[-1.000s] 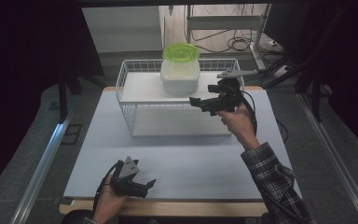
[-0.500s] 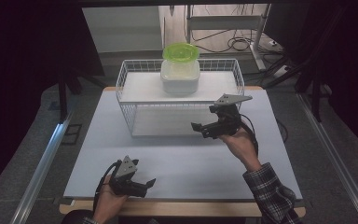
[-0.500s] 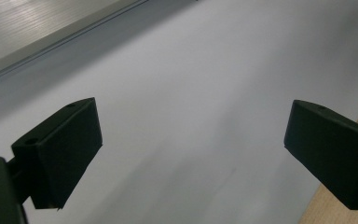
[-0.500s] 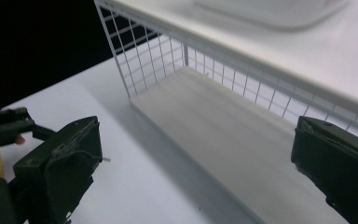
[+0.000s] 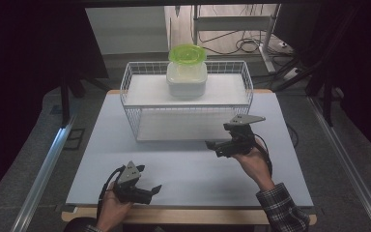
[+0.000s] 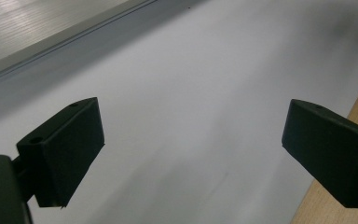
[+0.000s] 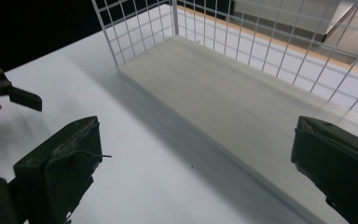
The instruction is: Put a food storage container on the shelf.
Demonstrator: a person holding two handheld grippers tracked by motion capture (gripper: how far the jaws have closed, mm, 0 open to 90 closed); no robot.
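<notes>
Resting low near the front edge of the white surface (image 5: pixel 188 159), toward its left corner, the left claw (image 5: pixel 149 191) is held in a person's hand with its two black jaws spread wide and nothing between them; the left gripper view shows bare white surface between them and a strip of wooden edge at the right. Over the right half of the surface, the right claw (image 5: pixel 212 145) is held above the surface just in front of a white wire basket (image 5: pixel 130 89), its jaws also released and empty, pointing left. In the right gripper view the wire mesh wall and the pale board inside the basket lie just ahead of the open jaws, and the left claw appears small at the far left. At the back edge of the surface, on the basket's upper shelf and near its middle, sits a translucent white container (image 5: pixel 187 79) with a bright green lid (image 5: pixel 187 53), upright and well apart from both claws
</notes>
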